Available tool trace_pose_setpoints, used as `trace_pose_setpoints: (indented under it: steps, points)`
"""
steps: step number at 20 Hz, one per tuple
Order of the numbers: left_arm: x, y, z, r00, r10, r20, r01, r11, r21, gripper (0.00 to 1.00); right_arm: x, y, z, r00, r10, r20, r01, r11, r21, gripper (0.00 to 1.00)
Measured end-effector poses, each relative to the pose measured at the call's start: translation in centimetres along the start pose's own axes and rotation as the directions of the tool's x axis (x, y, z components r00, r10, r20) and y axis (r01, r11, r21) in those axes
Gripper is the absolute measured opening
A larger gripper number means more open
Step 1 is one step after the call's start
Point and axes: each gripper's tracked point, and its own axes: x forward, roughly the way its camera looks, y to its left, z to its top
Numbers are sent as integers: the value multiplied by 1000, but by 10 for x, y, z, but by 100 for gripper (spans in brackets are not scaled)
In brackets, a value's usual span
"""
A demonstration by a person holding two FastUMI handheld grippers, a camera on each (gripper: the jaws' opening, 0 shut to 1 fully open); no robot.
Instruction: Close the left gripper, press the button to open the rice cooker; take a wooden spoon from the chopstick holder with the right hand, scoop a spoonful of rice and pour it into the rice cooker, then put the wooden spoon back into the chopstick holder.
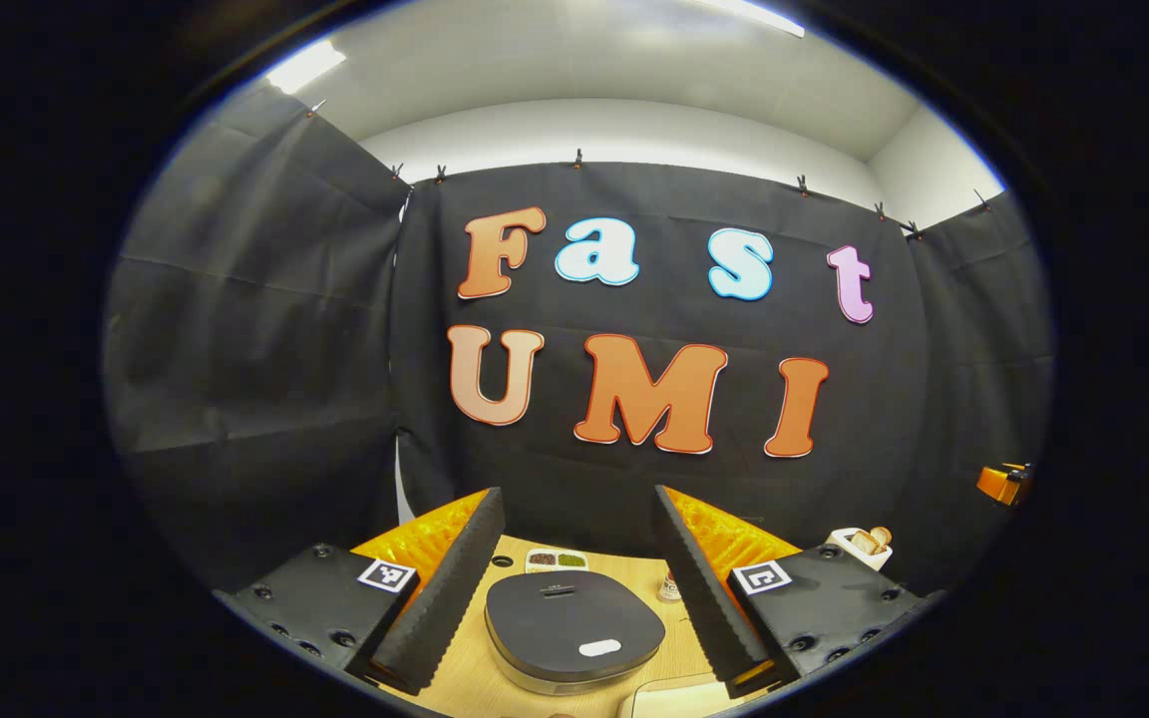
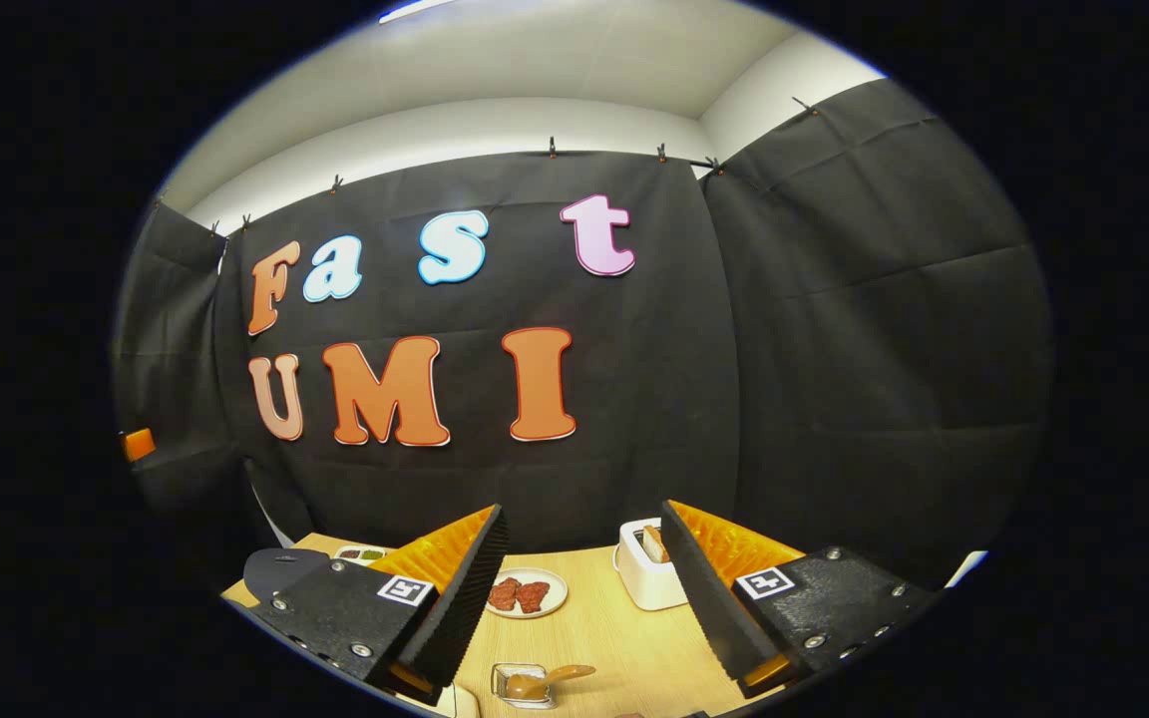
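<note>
Wooden table [image 1: 495, 688], one rice cooker [image 1: 574, 626]; two claws agape

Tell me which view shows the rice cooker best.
The left gripper view: the rice cooker sits whole between that tool's open fingers, its dark lid closed and its pale button facing the camera. The right gripper view catches just a dark curved edge of it at far left, behind that tool's finger.

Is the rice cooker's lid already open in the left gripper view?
No, the rice cooker sits on the table with its dark lid flat and shut.
</note>
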Motion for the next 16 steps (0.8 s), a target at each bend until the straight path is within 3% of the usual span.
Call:
trace_pose_setpoints:
  steps: [6,8,10,13,15,16]
  points:
    - [19,-3,-19,996,-63,-55,63,998,9,97,-8,5,-3,999,-49,3,49,999,-18,95]
    - [25,9,-19,997,-37,-61,39,999,27,72,-8,8,-6,999,-54,-4,53,998,-22,95]
    - [26,5,-25,995,-61,-79,63,998,23,48,-9,9,-8,998,-63,-9,63,998,-18,95]
    - [30,26,-19,998,2,-62,0,999,45,23,-8,16,-15,998,-56,-28,56,998,-26,95]
    - [28,18,-27,996,-33,-79,37,999,39,7,-6,19,-17,998,-53,-34,52,998,-34,95]
    - [27,13,-30,995,-51,-90,54,998,39,7,-6,20,-19,998,-53,-37,52,998,-37,95]
